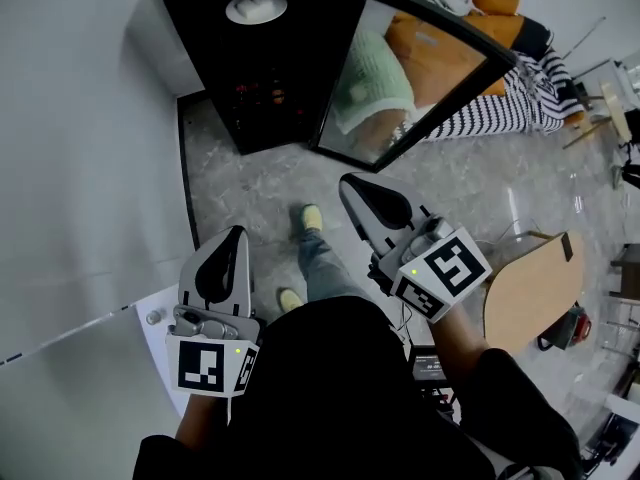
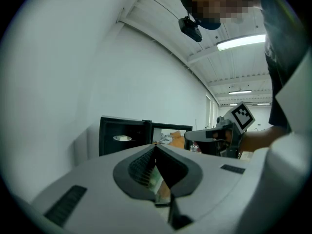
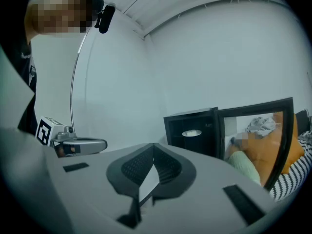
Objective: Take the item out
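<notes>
- Left gripper, lower left of the head view: jaws pressed together at the tips, nothing between them; marker cube nearest the person.
- Right gripper, centre of the frame: jaws likewise pressed together and empty. It sits a little higher in the frame than the left one. Both point toward the top of the frame.
- Person's shoes, between and just below the two grippers, on the grey marbled floor.
- Cabinet, black, top centre of the frame, well apart from both grippers. Its glass door stands swung open to the right and mirrors cushions.
- Item, white and round, in the upper part of the cabinet's dark interior. Its kind is too small to tell.
- Sofa, upper right corner, behind the door.
- Progress, as judged: the door is already open, so access is done. The approach, the opening of a jaw, the grip and the withdrawal are all left.
- Count: two grippers, both empty; one cabinet; one door; one white item visible inside.
</notes>
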Demonstrator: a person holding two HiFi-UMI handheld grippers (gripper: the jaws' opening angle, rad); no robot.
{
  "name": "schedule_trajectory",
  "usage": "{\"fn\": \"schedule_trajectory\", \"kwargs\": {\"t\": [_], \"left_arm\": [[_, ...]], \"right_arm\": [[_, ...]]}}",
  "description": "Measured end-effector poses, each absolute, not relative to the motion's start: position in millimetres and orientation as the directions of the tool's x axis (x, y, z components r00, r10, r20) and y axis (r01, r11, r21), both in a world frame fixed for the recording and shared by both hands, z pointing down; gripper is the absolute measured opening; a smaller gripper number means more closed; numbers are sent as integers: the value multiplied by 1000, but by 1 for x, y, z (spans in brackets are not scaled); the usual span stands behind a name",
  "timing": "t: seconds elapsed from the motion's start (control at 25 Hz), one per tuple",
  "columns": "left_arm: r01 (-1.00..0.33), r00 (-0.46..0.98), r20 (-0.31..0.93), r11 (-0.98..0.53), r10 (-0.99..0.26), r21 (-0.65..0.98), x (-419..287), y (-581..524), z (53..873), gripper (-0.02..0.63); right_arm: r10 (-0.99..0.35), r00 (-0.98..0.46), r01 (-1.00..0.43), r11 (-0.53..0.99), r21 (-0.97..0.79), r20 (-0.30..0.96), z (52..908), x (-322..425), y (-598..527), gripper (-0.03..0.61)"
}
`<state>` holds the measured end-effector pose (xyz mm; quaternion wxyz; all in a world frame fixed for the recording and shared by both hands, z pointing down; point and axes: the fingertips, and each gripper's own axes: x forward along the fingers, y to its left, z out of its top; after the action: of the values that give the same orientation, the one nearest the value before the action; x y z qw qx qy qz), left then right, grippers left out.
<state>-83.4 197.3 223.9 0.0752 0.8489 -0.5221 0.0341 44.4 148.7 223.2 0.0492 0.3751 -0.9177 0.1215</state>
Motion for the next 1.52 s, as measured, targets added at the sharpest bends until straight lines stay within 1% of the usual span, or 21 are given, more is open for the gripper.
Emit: {"fn": "schedule_trajectory", "kwargs": {"t": [0.28, 0.64, 1.28, 1.52], "left_arm": [[-874, 486, 149, -477, -861, 93, -71, 134, 237, 9], [-858, 514, 208, -502, -832, 112, -62, 97, 268, 9], [-892, 451, 229, -448, -863, 67, -50, 4, 245, 9], [-904, 422, 243, -425, -874, 42, -40, -24, 243, 9]], "right_arm": [[-696, -691, -723, 666, -185, 196, 234, 59, 86, 2], [-714, -657, -753, 627, -198, 241, 262, 78, 41, 2], [-661, -714, -700, 662, -268, 232, 256, 83, -52, 2], [-620, -748, -662, 682, -309, 234, 263, 85, -79, 2]]}}
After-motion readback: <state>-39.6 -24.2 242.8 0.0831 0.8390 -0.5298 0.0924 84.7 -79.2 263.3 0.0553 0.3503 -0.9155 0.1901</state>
